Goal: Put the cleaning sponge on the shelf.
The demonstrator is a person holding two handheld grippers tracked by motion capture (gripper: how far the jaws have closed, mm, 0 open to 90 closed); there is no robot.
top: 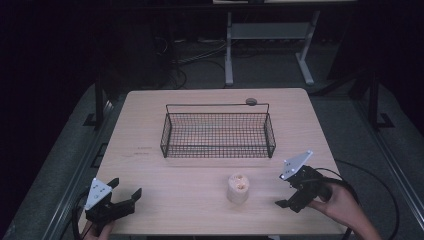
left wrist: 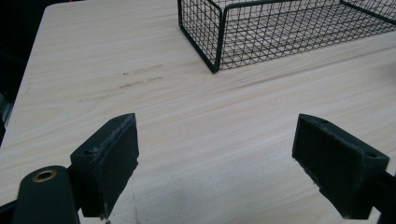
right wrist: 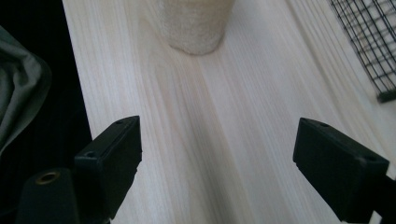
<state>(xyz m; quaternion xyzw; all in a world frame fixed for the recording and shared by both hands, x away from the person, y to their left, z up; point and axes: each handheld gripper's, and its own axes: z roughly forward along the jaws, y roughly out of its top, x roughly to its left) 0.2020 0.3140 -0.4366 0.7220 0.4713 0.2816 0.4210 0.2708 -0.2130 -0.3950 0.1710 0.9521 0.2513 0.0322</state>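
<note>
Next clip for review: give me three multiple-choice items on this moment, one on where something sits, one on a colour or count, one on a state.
1. Where does the pale cup stand?
A. inside the basket
B. on the table between the basket and the near edge
C. in a gripper

2. What colour is the wire basket?
A. black
B. white
C. red

3. How do the right gripper jaws stand?
A. shut on the cup
B. shut on nothing
C. open

Answers: 1 B, the high view shows it on bare wood in front of the basket. 2 A, its mesh is black. 3 C, the right gripper view shows the jaws wide apart with table between.
</note>
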